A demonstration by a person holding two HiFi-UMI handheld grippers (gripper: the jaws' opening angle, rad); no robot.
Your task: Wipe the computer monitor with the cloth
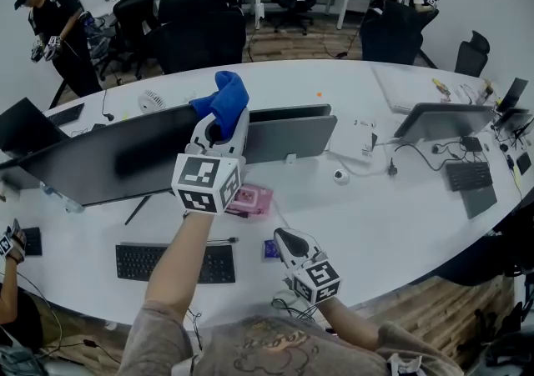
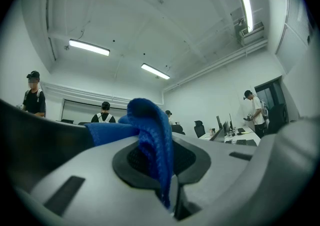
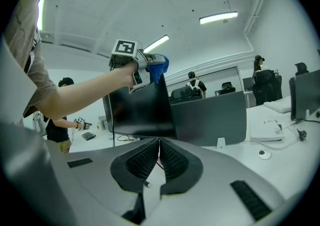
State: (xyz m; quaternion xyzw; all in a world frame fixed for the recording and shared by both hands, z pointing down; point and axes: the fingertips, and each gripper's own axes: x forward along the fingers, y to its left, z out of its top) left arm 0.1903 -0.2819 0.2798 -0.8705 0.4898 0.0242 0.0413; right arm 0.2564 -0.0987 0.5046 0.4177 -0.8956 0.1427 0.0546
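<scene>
The left hand-held gripper [image 2: 170, 180] clamps the cloth [image 2: 150, 130] — the head view sets it atop the monitor [image 1: 100, 162], which runs left-right. The right hand-held gripper [image 3: 159, 145] is closed, empty.

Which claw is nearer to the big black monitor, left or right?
Left. The left claw, shut on the blue cloth, is at the monitor's top edge. The right claw, shut and empty, sits low over the desk's near side, apart from the monitor.
</scene>
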